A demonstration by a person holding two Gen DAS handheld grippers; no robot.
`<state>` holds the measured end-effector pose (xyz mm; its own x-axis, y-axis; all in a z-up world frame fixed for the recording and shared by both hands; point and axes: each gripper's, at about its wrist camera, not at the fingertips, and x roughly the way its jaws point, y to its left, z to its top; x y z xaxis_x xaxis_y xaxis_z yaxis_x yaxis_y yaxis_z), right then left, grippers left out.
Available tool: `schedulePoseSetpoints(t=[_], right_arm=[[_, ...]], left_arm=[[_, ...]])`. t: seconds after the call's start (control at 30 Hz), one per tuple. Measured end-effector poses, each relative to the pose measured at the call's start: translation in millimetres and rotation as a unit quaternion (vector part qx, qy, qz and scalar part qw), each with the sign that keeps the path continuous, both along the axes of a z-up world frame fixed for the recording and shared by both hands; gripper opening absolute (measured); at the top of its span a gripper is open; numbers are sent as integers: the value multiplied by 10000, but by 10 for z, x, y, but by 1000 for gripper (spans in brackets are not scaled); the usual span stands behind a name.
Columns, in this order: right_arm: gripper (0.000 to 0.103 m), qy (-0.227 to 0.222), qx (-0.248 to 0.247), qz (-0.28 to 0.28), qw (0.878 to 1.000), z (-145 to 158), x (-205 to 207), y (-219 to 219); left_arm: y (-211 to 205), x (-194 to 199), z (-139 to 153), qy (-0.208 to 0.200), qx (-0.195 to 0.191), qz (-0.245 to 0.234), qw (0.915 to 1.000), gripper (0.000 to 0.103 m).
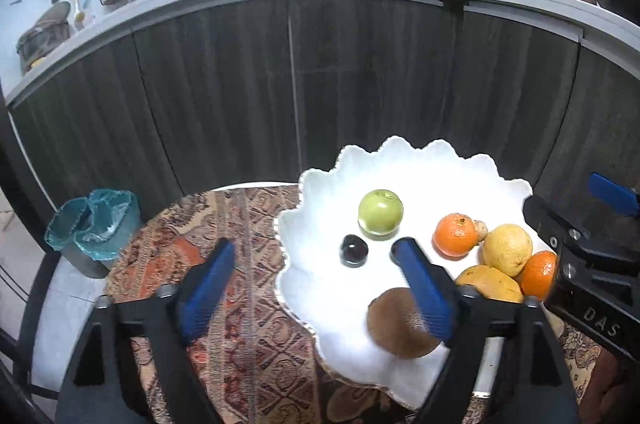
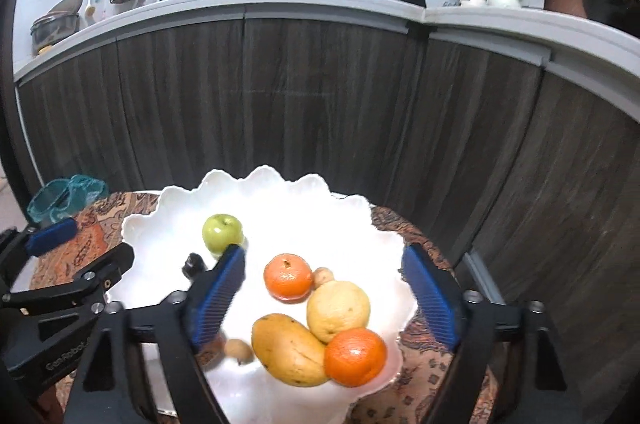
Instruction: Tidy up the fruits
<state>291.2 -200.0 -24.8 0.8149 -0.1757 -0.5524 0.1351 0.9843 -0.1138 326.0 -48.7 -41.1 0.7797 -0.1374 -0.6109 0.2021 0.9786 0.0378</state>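
Note:
A white scalloped platter [image 1: 440, 167] [image 2: 352, 220] holds a green apple [image 1: 380, 212] [image 2: 222, 232], a dark plum [image 1: 353, 250] [image 2: 193, 264], two oranges [image 1: 456, 234] [image 2: 288, 277] [image 2: 355, 356], a lemon [image 1: 507, 249] [image 2: 338, 310], a mango [image 1: 489, 283] [image 2: 287, 348] and a brown kiwi [image 1: 396, 328]. My left gripper [image 1: 316, 260] is open and empty over the platter's left edge. My right gripper [image 2: 324, 264] is open and empty above the oranges and lemon; it also shows in the left wrist view [image 1: 592, 224].
The platter sits on a round table with a patterned cloth [image 1: 224, 224]. A bin with a blue liner [image 1: 94, 228] stands left of the table. Dark cabinet fronts [image 1: 280, 83] and a cluttered counter lie behind.

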Motion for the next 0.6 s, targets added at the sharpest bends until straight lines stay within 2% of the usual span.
schedulePoseSetpoints(t=[0.13, 0.37, 0.6], right_arm=[[91, -27, -89, -92, 9999, 15, -70, -5], [92, -2, 95, -148, 9998, 28, -209, -48], [92, -51, 147, -175, 9997, 139, -414, -39]], left_arm=[[28, -100, 71, -181, 139, 145, 9996, 100], [59, -264, 140, -220, 206, 228, 9993, 101], [110, -528, 301, -353, 106, 262, 9990, 101]])
